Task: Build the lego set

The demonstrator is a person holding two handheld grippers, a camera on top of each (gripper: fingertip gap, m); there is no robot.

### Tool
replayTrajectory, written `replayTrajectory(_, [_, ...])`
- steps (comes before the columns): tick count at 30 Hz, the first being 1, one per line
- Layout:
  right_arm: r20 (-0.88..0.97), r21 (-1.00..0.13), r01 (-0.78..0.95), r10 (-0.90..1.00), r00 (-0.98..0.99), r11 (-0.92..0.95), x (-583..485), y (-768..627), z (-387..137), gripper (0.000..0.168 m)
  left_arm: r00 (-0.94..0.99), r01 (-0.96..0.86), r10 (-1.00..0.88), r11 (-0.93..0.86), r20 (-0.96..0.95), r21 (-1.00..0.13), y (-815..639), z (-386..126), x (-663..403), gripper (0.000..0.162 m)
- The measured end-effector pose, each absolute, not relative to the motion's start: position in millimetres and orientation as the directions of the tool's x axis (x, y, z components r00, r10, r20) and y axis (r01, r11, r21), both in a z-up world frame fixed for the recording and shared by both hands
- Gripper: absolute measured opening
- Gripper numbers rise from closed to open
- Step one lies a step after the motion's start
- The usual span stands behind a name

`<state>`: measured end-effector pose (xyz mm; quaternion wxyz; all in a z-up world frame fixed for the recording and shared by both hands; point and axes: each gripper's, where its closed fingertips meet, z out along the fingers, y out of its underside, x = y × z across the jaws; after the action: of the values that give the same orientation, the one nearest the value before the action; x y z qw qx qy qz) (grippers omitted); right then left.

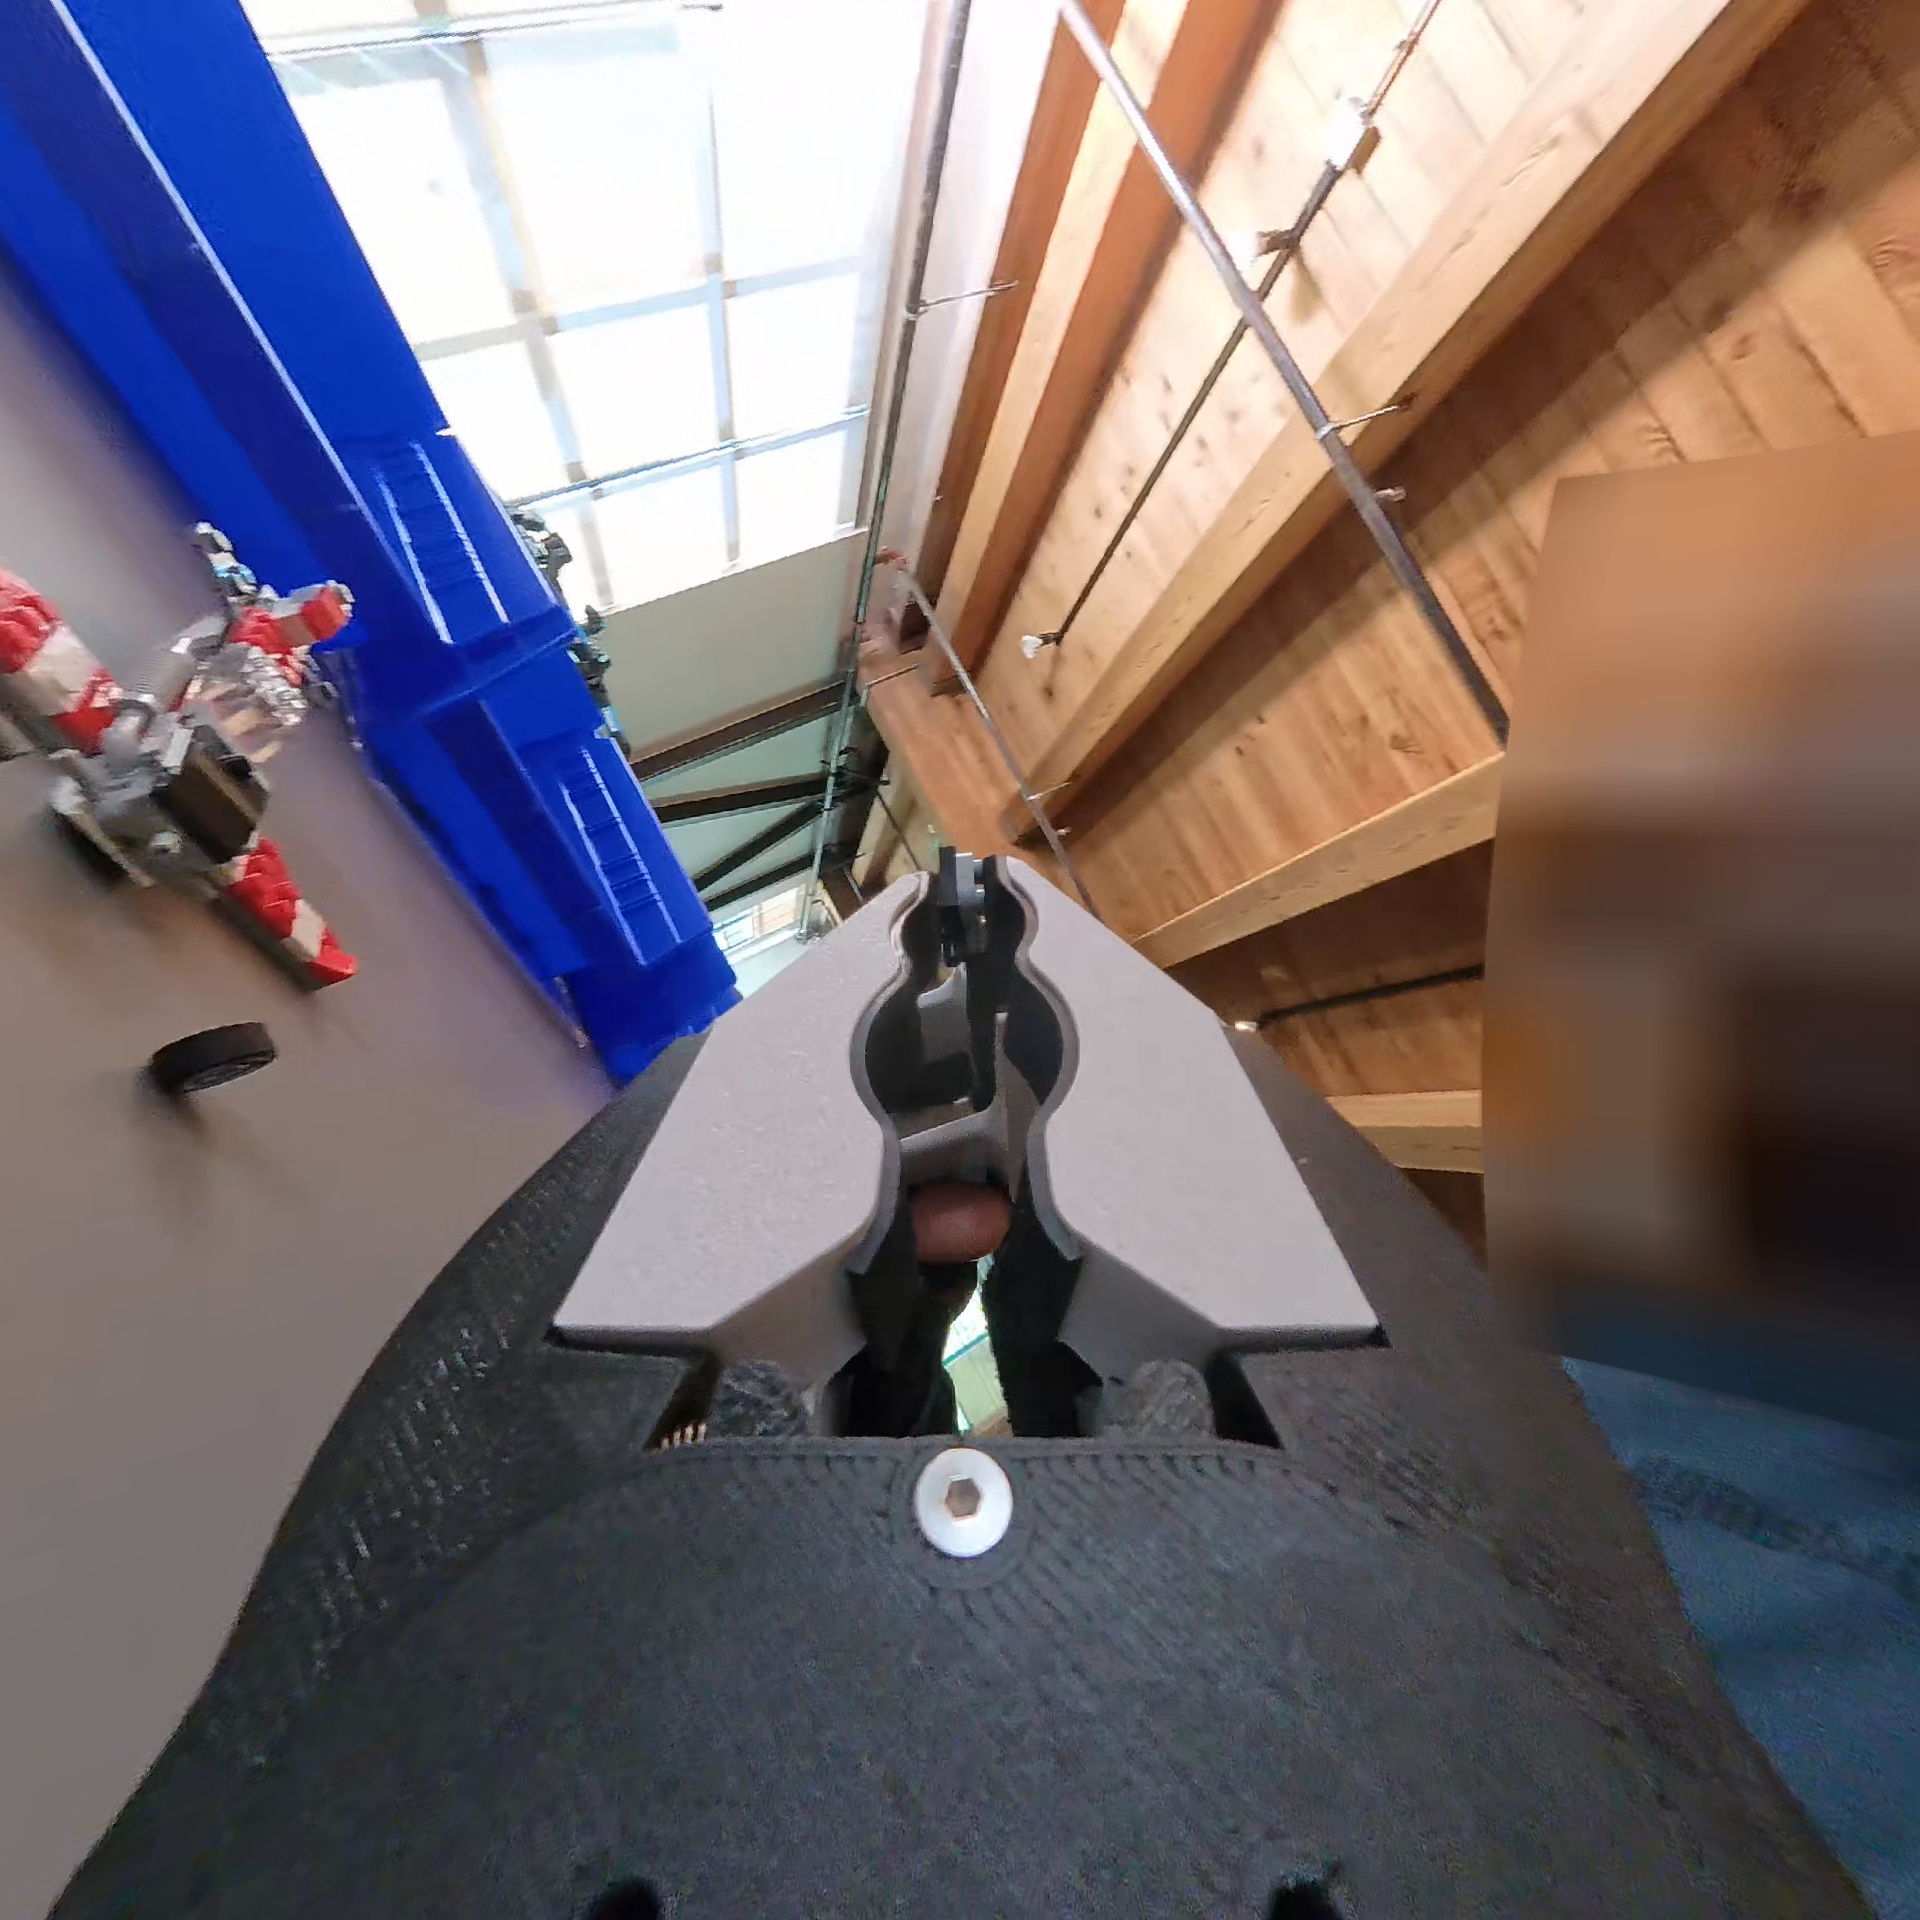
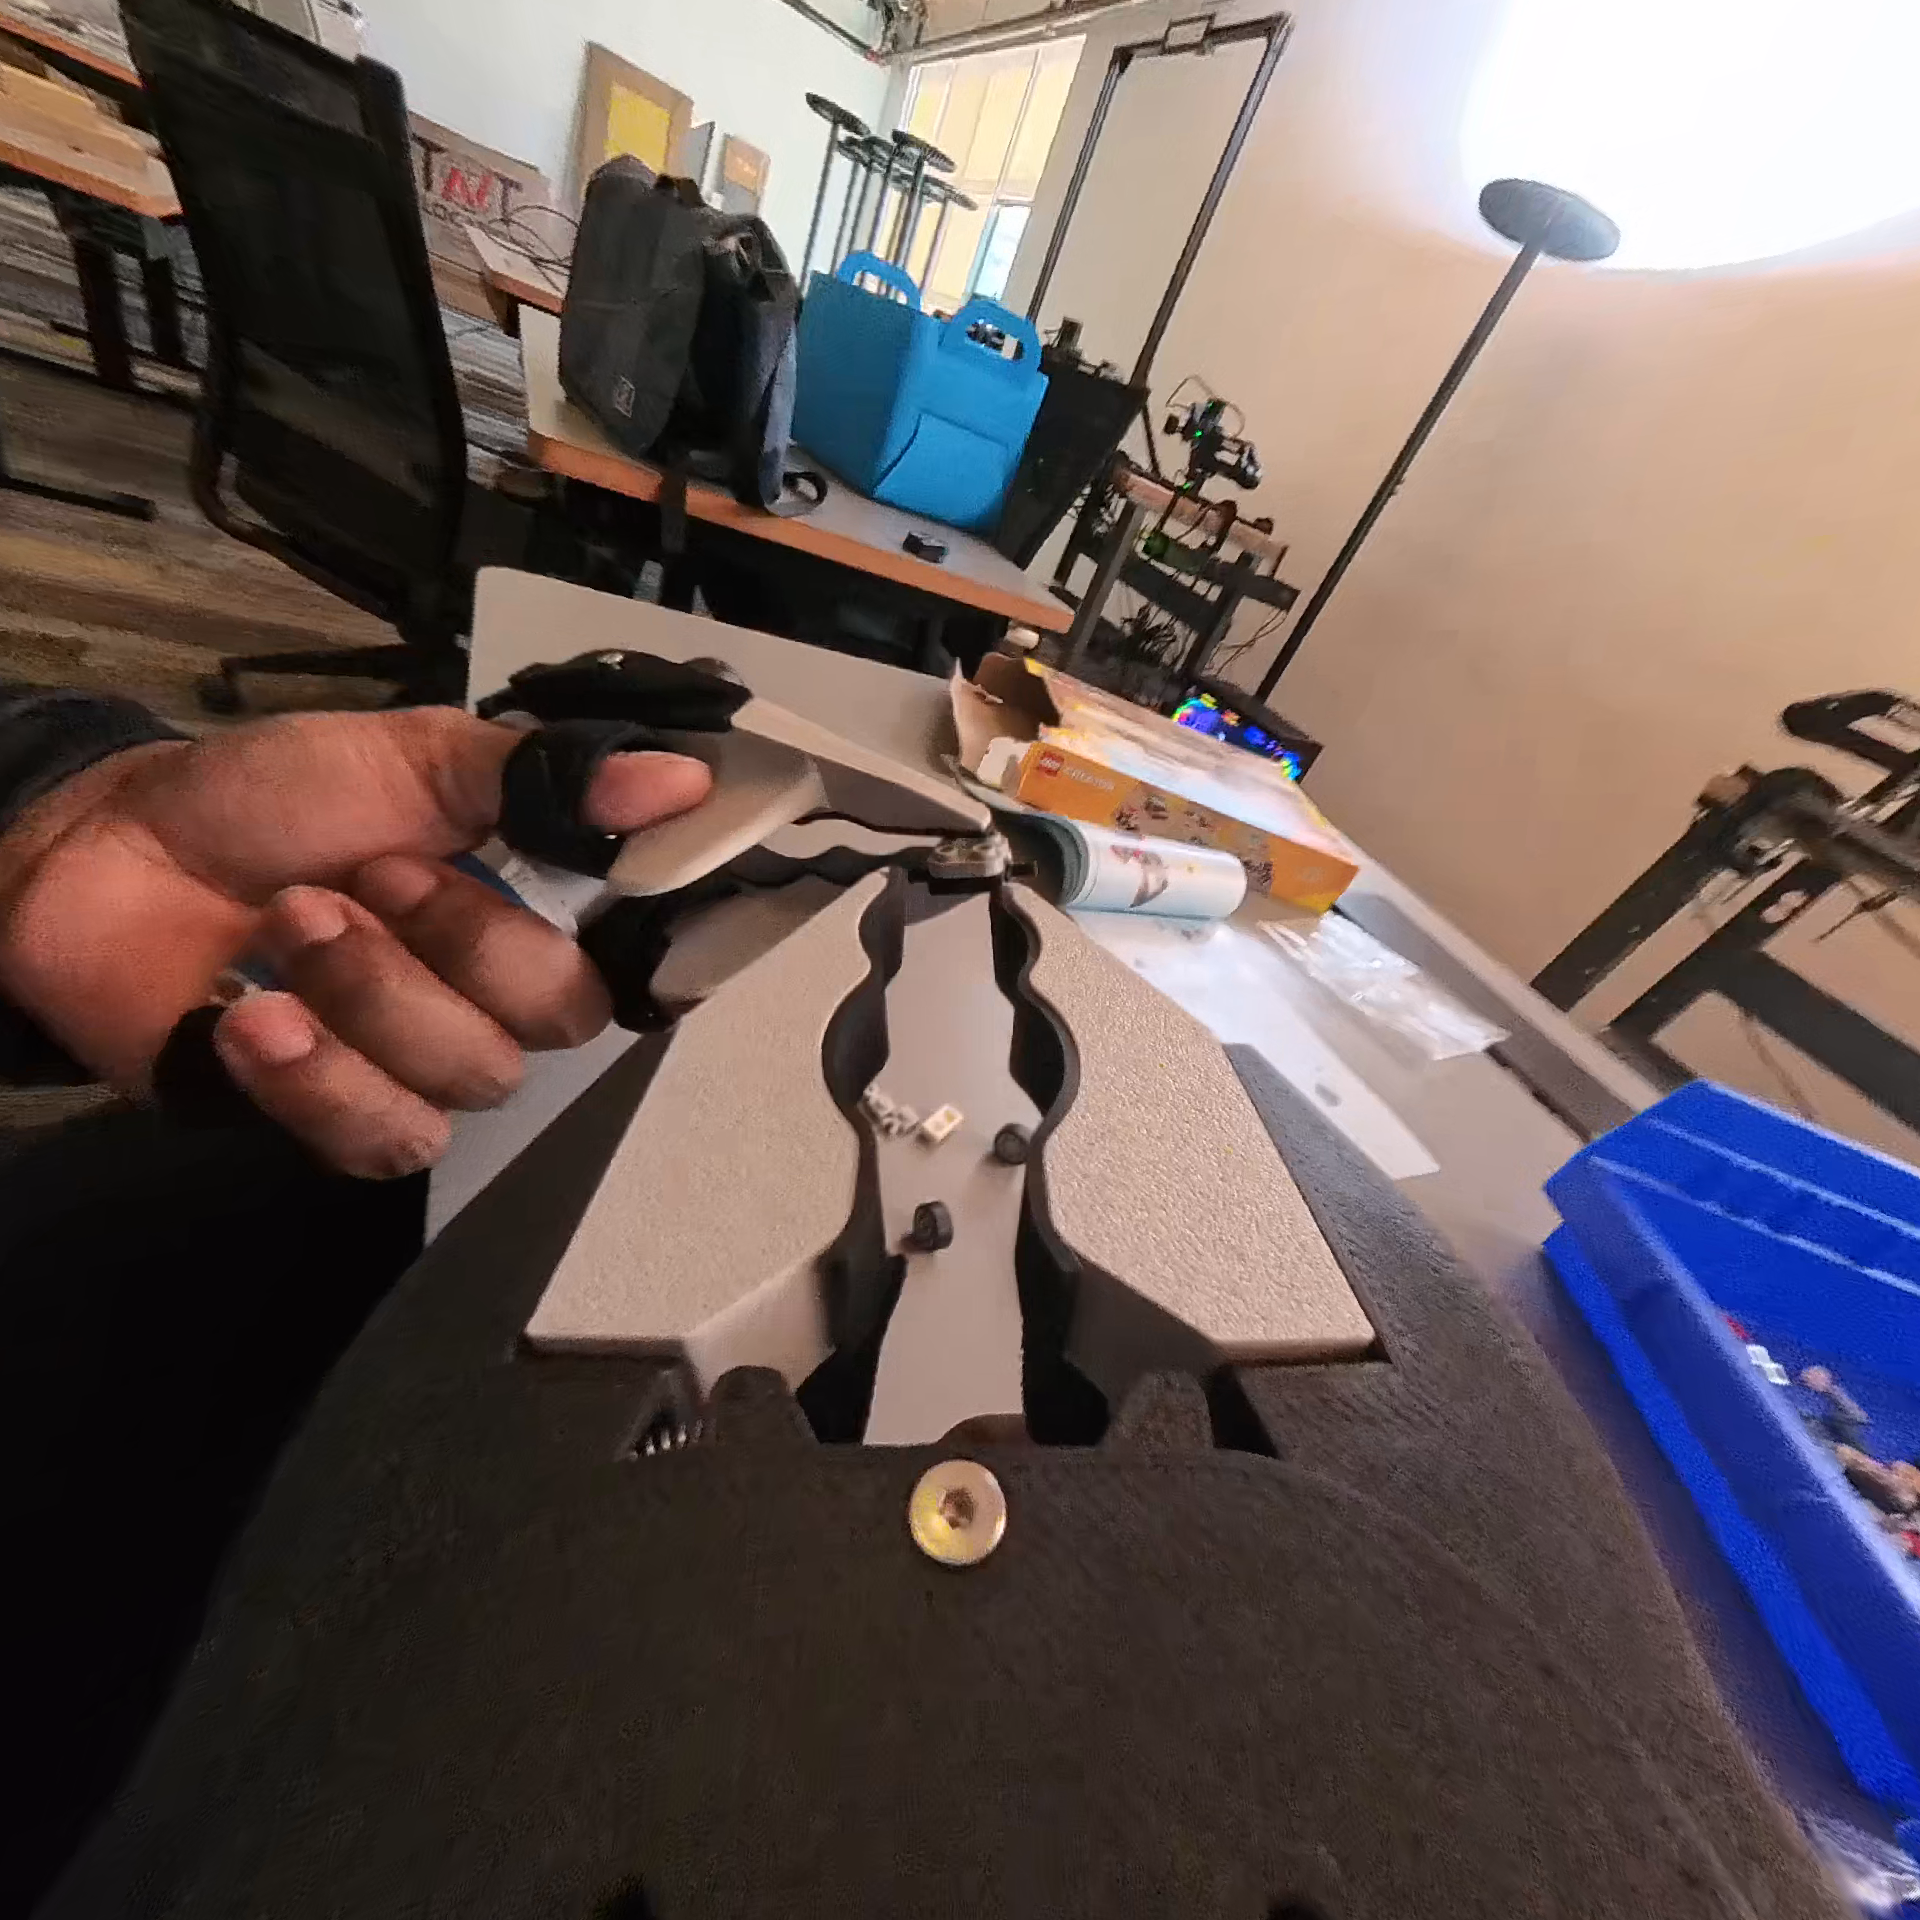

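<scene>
Left tool (image 1: 961, 902): we see it pinching a small black piece (image 1: 958, 909).
Right tool (image 2: 961, 868): we see it clamped on a grey piece (image 2: 958, 858).
Tabletop (image 2: 1340, 1101): loose wheels (image 2: 932, 1226) near its middle.

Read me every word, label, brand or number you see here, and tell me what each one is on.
Orange box on the table: brand mark and lettering, which I don't read out.
Cardboard sign behind the chair: large letters, likewise not read out.
Booklet beside the box: any print is too small to read.
Left wrist view: no writing visible.
</scene>
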<state>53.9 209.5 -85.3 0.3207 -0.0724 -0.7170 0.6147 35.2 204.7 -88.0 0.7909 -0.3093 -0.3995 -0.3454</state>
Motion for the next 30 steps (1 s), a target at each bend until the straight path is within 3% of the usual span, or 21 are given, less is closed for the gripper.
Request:
replayTrajectory(5, [0.443, -0.895, -0.331, 0.524, -0.727, 0.297, 50, 207, -84, 0.017, 0.447, 0.791, -0.282, 0.568, 0.849, -0.228, 208, -87, 36, 0.01])
replayTrajectory(19, [0.586, -0.794, -0.32, 0.511, -0.628, 0.517, 35, 208, -109, 0.017, 0.479, 0.702, 0.087, 0.559, 0.874, -0.44, 216, -108, 32, 0.01])
replayTrajectory(30, [0.258, -0.958, -0.144, 0.526, -0.81, 0.248, 41, 210, -101, 0.016, 0.639, 0.574, 0.259, 0.467, 0.725, -0.673, 217, -104, 37, 0.011])
